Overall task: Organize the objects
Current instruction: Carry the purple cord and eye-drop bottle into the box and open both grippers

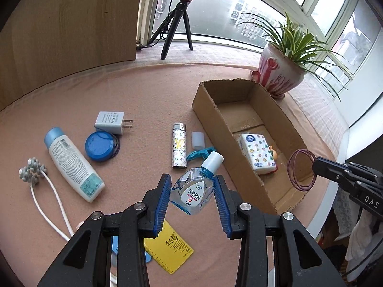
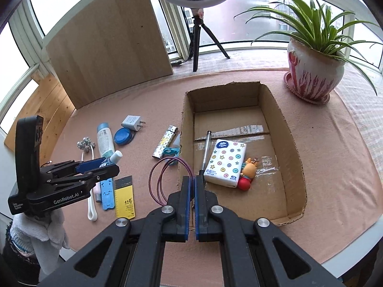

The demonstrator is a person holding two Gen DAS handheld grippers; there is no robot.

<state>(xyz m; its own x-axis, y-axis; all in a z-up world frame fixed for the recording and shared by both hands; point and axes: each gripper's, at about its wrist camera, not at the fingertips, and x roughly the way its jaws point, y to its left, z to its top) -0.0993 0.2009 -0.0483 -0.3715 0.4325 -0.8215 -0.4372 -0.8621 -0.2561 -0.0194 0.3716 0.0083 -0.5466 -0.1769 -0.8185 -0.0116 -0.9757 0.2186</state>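
The left gripper (image 1: pixel 193 183) held a small clear eye-drop bottle (image 1: pixel 192 189) between its blue pads, lifted off the pink cloth (image 1: pixel 143 91), the bottle's white cap tilted toward the cardboard box (image 2: pixel 282 119). The jaws stood partly apart, pressed on the bottle's two sides. The right gripper (image 2: pixel 193 179) was closed tight on a loop of purple hair ties (image 2: pixel 165 179), which hung from its fingertips just outside the box's near left corner; in the left wrist view the same loop dangled over the box's near end.

Inside the box lay a pack of tissues (image 2: pixel 226 162) printed with stars and circles, a small orange and red toy figure (image 2: pixel 247 174) touching its near right corner, and a thin metal rod (image 2: pixel 206 150) along the pack's left side.

Left of the box, on the cloth, lay a patterned lighter (image 1: pixel 179 148), a small translucent cap (image 1: pixel 198 140) and a teal clip (image 1: pixel 198 154), all close to the box wall. Farther from the box were a white charger plug (image 1: pixel 110 122), a round blue tin (image 1: pixel 100 146), a white lotion bottle with a blue cap (image 1: pixel 73 165) and a white cord with a grey beaded end (image 1: pixel 32 171). Nearer the cameras, left of the box, lay a yellow ruler card (image 1: pixel 171 248) and a blue plastic strip (image 2: pixel 106 192). Beyond the box's far right corner stood a potted plant (image 2: pixel 311 71) on a saucer, and behind the box a ring light on a tripod (image 2: pixel 198 35).
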